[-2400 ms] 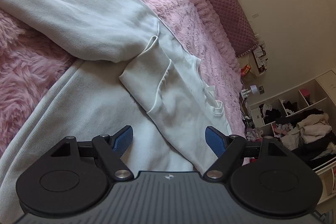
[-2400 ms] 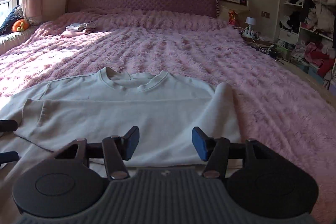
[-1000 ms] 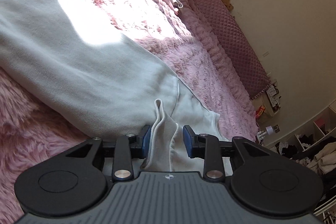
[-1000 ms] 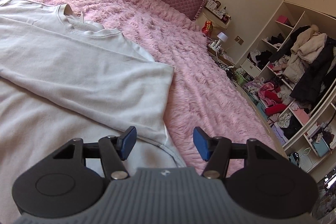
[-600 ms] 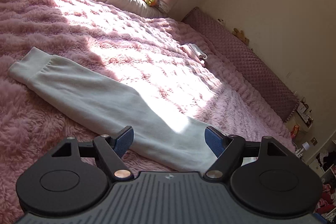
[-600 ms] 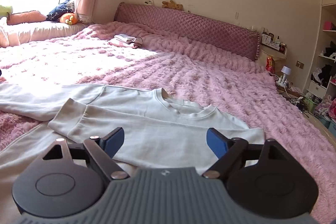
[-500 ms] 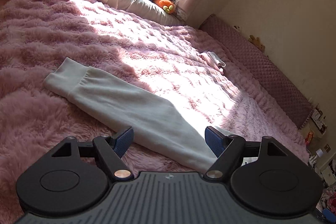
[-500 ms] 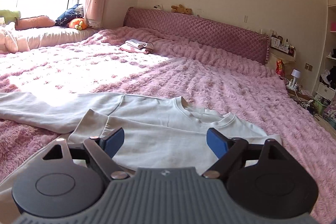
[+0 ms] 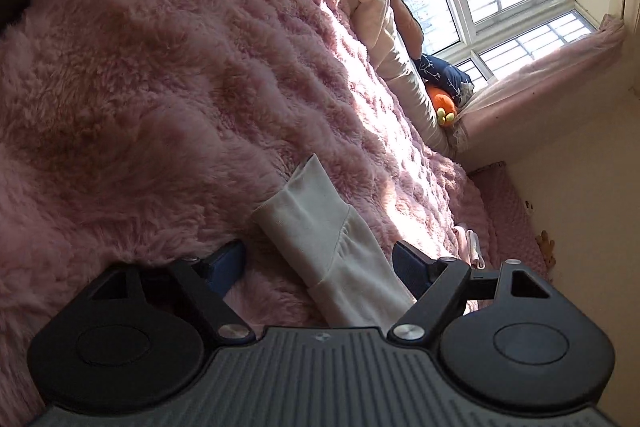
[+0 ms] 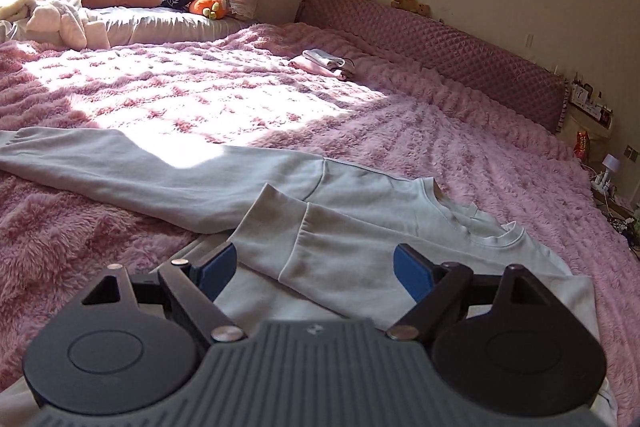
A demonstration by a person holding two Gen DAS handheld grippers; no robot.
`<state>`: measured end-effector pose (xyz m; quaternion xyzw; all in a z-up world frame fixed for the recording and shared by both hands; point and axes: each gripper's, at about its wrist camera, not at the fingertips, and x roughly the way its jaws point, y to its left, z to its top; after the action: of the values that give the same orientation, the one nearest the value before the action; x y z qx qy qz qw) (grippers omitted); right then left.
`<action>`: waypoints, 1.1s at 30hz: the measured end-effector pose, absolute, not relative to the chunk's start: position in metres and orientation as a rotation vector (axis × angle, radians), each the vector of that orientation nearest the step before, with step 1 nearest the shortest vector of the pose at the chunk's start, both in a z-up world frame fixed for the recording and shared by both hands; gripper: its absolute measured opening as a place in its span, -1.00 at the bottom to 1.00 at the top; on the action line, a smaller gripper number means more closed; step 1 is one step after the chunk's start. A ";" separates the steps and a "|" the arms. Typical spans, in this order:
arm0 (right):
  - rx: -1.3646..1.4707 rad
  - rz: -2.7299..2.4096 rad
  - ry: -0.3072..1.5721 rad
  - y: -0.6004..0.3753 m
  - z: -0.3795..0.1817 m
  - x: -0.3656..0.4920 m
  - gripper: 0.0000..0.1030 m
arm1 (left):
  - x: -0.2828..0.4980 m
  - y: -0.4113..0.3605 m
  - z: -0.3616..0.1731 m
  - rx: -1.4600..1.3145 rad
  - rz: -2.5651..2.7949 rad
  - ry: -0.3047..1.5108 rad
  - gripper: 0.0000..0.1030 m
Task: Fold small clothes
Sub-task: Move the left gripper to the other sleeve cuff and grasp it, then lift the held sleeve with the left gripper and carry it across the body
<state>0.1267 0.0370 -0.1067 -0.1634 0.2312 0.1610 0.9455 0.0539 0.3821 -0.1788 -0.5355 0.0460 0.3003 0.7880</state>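
Observation:
A pale grey sweatshirt (image 10: pixel 360 211) lies flat on the pink fluffy bedspread (image 10: pixel 240 87). One sleeve is folded across the chest, its cuff (image 10: pixel 276 227) just ahead of my right gripper (image 10: pixel 316 269), which stands open and empty above the shirt. The other sleeve (image 10: pixel 140 171) stretches out to the left across the bed. In the left wrist view the ribbed cuff (image 9: pixel 308 211) of that outstretched sleeve lies between the open blue pads of my left gripper (image 9: pixel 320 263); the pads do not touch it.
A small folded pile of clothes (image 10: pixel 324 63) sits far up the bed near the quilted headboard (image 10: pixel 440 51). Cushions, a plush toy (image 10: pixel 206 5) and crumpled bedding (image 10: pixel 60 19) line the window side. A bedside shelf with small items (image 10: pixel 592 131) is at the right.
My left gripper let go of the folded sleeve, opened wide and swung out along the outstretched sleeve to its cuff. My right gripper opened wider and turned left toward the folded cuff.

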 end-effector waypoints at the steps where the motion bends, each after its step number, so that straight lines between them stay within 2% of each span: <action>1: -0.332 0.326 0.476 0.036 -0.107 0.128 0.58 | 0.056 0.383 -0.178 -1.150 0.637 0.081 0.81; 4: -0.344 0.321 0.484 0.034 -0.109 0.130 0.58 | 0.057 0.386 -0.180 -1.210 0.513 0.009 0.74; 5: -0.352 0.318 0.487 0.034 -0.110 0.131 0.58 | 0.059 0.388 -0.181 -1.231 0.466 -0.012 0.53; 6: -0.354 0.316 0.489 0.034 -0.110 0.131 0.58 | 0.061 0.389 -0.182 -1.244 0.441 -0.016 0.15; 7: -0.354 0.313 0.491 0.033 -0.110 0.131 0.58 | 0.063 0.390 -0.183 -1.254 0.441 -0.003 -0.10; 8: -0.350 0.310 0.496 0.031 -0.110 0.132 0.58 | 0.064 0.392 -0.185 -1.263 0.455 0.013 -0.59; 9: -0.347 0.307 0.500 0.030 -0.110 0.132 0.58 | 0.064 0.393 -0.186 -1.271 0.464 0.017 -0.82; 15: -0.338 0.279 0.496 0.017 -0.104 0.128 0.58 | 0.067 0.388 -0.171 -1.206 0.449 0.027 -0.84; 20: -0.322 0.239 0.484 -0.006 -0.098 0.123 0.58 | 0.082 0.368 -0.132 -1.125 0.260 -0.016 -0.84; 26: -0.259 0.156 0.496 -0.056 -0.094 0.116 0.58 | 0.137 0.302 -0.073 -1.019 -0.065 -0.026 -0.84; 33: -0.216 0.036 0.525 -0.123 -0.096 0.102 0.58 | 0.202 0.189 -0.045 -0.993 -0.384 0.025 -0.84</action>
<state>0.1018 -0.1226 -0.0955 -0.1066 0.2589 0.0180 0.9598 0.2021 0.1892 -0.0447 -0.4733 0.0119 -0.1832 0.8616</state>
